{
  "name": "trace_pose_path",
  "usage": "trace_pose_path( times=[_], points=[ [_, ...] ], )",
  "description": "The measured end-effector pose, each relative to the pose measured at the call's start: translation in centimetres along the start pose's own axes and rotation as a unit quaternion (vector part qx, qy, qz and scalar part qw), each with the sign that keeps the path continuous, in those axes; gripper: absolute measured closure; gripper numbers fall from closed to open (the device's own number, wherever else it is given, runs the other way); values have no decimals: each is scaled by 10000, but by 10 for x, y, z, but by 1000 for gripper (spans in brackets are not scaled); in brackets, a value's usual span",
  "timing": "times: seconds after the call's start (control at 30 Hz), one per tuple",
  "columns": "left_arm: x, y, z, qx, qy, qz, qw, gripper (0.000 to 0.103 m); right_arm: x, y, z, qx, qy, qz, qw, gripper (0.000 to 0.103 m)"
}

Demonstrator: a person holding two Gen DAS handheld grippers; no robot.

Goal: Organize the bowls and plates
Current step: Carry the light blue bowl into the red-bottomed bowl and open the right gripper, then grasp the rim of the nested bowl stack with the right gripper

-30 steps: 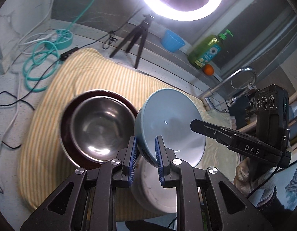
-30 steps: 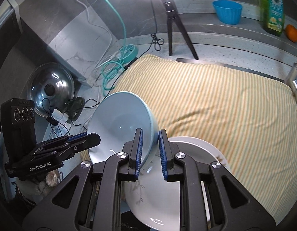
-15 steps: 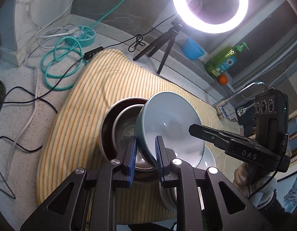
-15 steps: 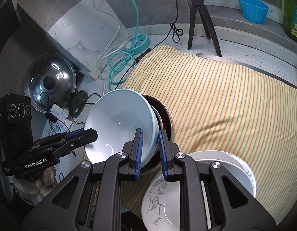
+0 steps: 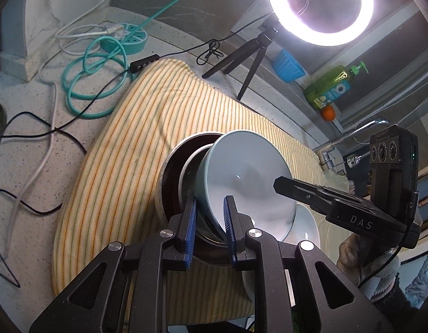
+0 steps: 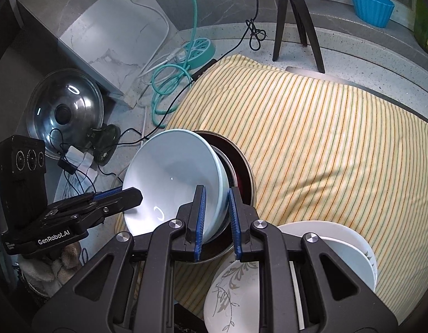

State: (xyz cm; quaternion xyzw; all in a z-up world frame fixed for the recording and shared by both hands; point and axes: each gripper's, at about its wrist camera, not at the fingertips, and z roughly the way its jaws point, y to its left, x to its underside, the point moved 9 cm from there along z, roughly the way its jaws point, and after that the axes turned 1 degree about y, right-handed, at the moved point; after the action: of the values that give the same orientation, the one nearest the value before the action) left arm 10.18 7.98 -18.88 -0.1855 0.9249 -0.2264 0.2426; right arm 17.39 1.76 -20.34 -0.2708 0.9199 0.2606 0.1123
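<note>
Over striped cloth (image 6: 325,144), glossy round blue bowl (image 6: 175,177), ribbed claw pads (image 6: 200,216)

steel bowl (image 5: 186,177): mostly hidden behind the tilted blue bowl (image 5: 247,180); only a sliver shows at 9 o'clock of it
dark outer bowl (image 6: 243,172): near rim covered by the right claw (image 6: 216,219)
white plate (image 5: 308,227): largely behind the blue bowl and the left claw (image 5: 209,222)
patterned bowl (image 6: 236,291): cut off at the 6 o'clock edge
soap bottle (image 6: 424,22): cropped at 3 o'clock, label unreadable
surface (image 5: 25,149): partly under the striped cloth (image 5: 147,127)
</note>
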Motion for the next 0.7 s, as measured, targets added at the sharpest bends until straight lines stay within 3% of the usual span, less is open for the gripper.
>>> trace_pose_path(
  times=[0.13, 0.17, 0.2, 0.27, 0.7],
  points=[
    [-1, 2, 0, -74, 2, -10, 10000, 86, 0, 1, 3, 12, -18, -56, 10000, 85],
    [-2, 3, -1, -135, -21, -18, 9999, 85, 0, 1, 2, 21, -43, -61, 10000, 80],
    [-3, 3, -2, -152, -34, -16, 9999, 81, -2, 1, 0, 17, -93, -58, 9999, 74],
    [-4, 2, -4, -98, -77, -7, 9999, 79, -5, 1, -6, 7, -269, -12, 9996, 43],
    [-8, 23, -13, -254, -248, -207, 9992, 78, -5, -26, -26, -16, -506, 344, 9981, 42]
  ],
)
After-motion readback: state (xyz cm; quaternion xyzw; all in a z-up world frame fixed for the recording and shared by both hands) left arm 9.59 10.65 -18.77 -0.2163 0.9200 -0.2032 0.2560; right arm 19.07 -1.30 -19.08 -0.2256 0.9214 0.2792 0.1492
